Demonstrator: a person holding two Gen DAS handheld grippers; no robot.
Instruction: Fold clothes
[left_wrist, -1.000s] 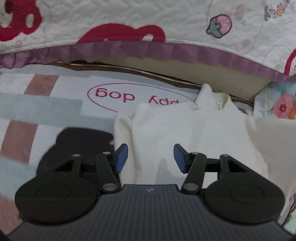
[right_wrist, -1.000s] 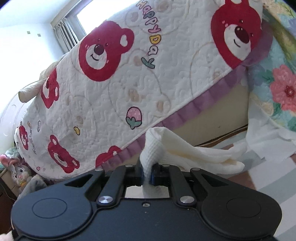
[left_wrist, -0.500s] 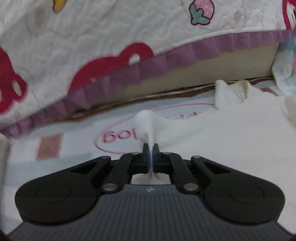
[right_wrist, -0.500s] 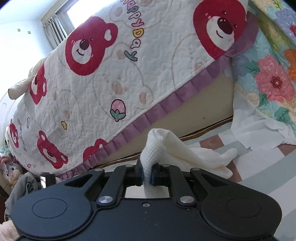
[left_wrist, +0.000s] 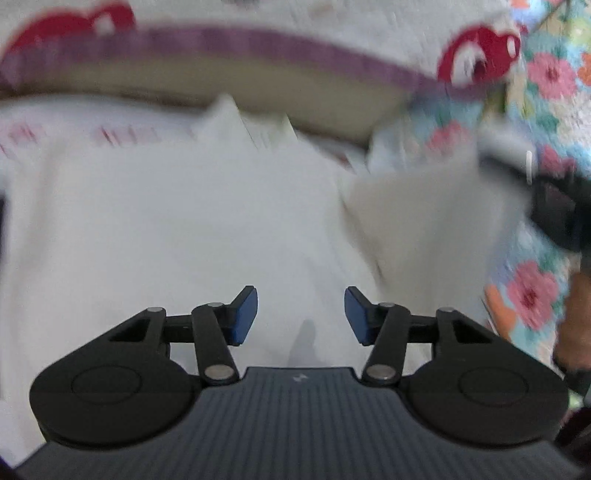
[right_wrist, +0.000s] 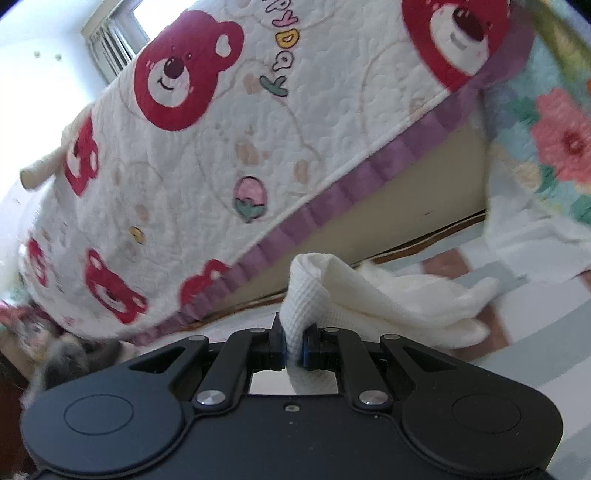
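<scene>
A cream waffle-knit garment (left_wrist: 192, 221) lies spread on the striped mat, blurred in the left wrist view. Over it hovers my left gripper (left_wrist: 301, 314), open, its blue pads (left_wrist: 243, 314) apart with nothing between them. In the right wrist view my right gripper (right_wrist: 293, 347) is shut on a bunched fold of the same cream garment (right_wrist: 369, 295), which rises above the fingers and trails off to the right over the mat. The right gripper's dark body (left_wrist: 554, 218) shows at the right edge of the left wrist view, holding a lifted part of the cloth.
A quilt with red bears and a purple border (right_wrist: 258, 129) hangs over the bed side behind the mat. A floral blanket (right_wrist: 554, 140) drapes at the right. The striped mat (right_wrist: 535, 332) lies under the garment. Soft toys (right_wrist: 44, 343) sit at the far left.
My left gripper was shut on a pinch of the cream garment half a second ago and has let go; it now stands open over the cloth. The right gripper keeps its hold.
</scene>
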